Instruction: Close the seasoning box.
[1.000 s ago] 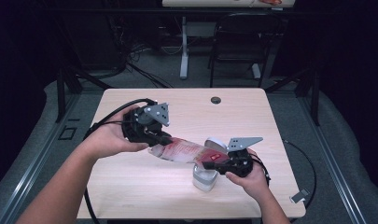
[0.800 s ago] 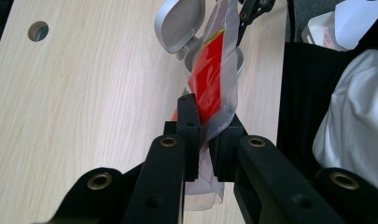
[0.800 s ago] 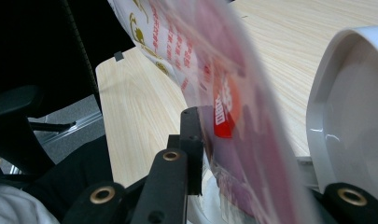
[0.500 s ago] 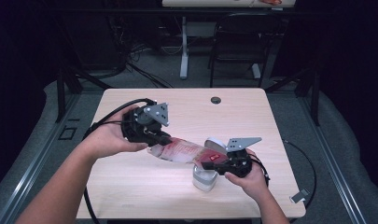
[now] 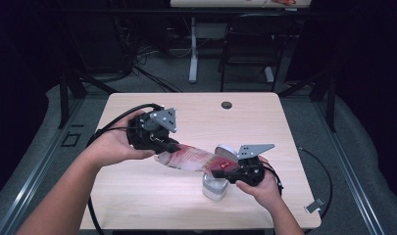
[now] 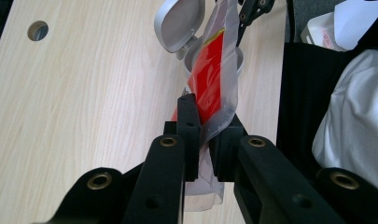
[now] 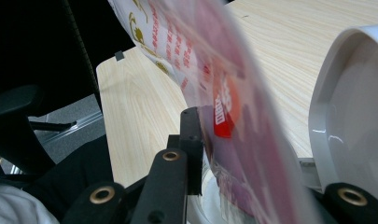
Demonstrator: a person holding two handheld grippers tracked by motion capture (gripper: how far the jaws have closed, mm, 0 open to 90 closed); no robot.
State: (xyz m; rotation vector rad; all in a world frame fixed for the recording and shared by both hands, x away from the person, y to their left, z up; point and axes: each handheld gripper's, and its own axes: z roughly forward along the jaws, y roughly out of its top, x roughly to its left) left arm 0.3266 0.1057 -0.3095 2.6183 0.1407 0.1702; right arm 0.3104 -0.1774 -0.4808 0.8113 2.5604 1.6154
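Two hand-held grippers hold one red and clear packet point(image 5: 196, 159) stretched between them at lower centre of the high view. My left hand-held gripper point(image 6: 203, 128) is clamped on one end, my right hand-held gripper point(image 5: 224, 169) on the other. The packet's right end hangs over the white container point(image 5: 214, 187) on the bench point(image 5: 264, 127). I judge that filling it remains. The left gripper view shows the flipped-open lid point(image 6: 179, 23); the right gripper view shows the packet's print.
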